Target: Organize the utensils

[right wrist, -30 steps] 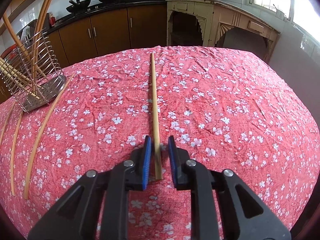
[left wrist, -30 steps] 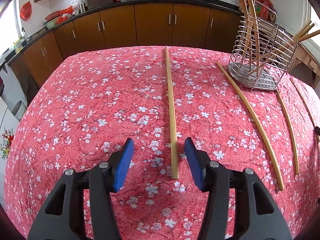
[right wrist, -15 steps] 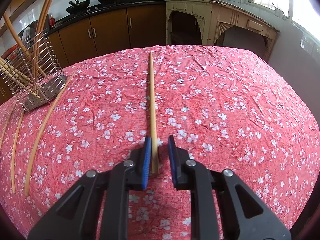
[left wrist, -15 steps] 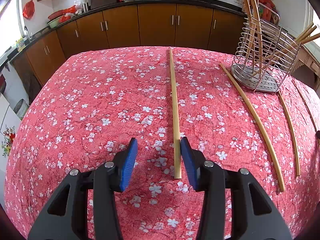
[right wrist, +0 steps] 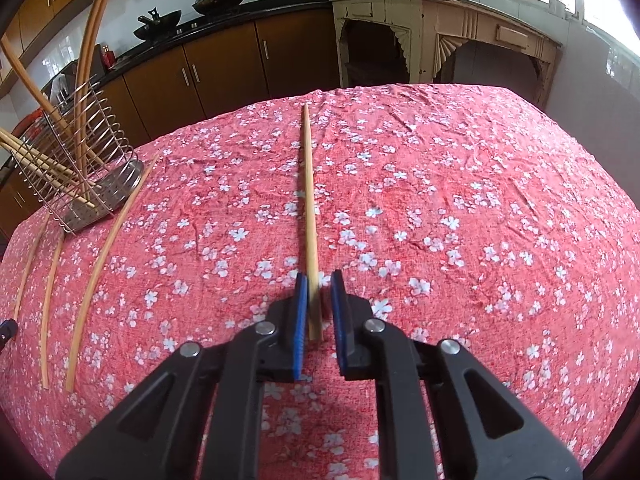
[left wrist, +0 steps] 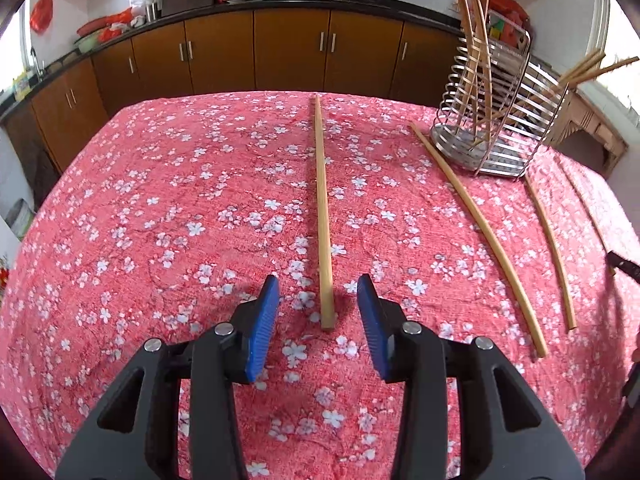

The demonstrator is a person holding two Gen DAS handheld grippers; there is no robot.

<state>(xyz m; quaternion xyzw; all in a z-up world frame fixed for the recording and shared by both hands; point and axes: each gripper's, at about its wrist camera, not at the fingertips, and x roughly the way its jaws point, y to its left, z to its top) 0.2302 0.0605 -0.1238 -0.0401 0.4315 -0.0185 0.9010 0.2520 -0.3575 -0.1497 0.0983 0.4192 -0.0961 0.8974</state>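
Observation:
A long wooden chopstick (left wrist: pixel 322 216) lies on the red floral tablecloth, its near end between the blue pads of my open left gripper (left wrist: pixel 318 316). My right gripper (right wrist: pixel 319 307) is narrowed around the near end of another chopstick (right wrist: pixel 309 208); a small gap shows on the right pad's side, and the stick's near end looks slightly raised. A wire utensil holder (left wrist: pixel 498 120) with several chopsticks stands at the far right in the left wrist view and at the far left in the right wrist view (right wrist: pixel 76 160).
Three more chopsticks (left wrist: pixel 480 236) lie loose on the cloth by the holder, also seen in the right wrist view (right wrist: pixel 104 256). Brown kitchen cabinets (left wrist: pixel 256 52) and a counter with woks run behind the table. A cream wooden cabinet (right wrist: pixel 440 40) stands at the far right.
My left gripper has shifted so the chopstick's end is centred between its pads, and its jaws have narrowed. My right gripper has stayed around its chopstick, whose near end has lifted a little.

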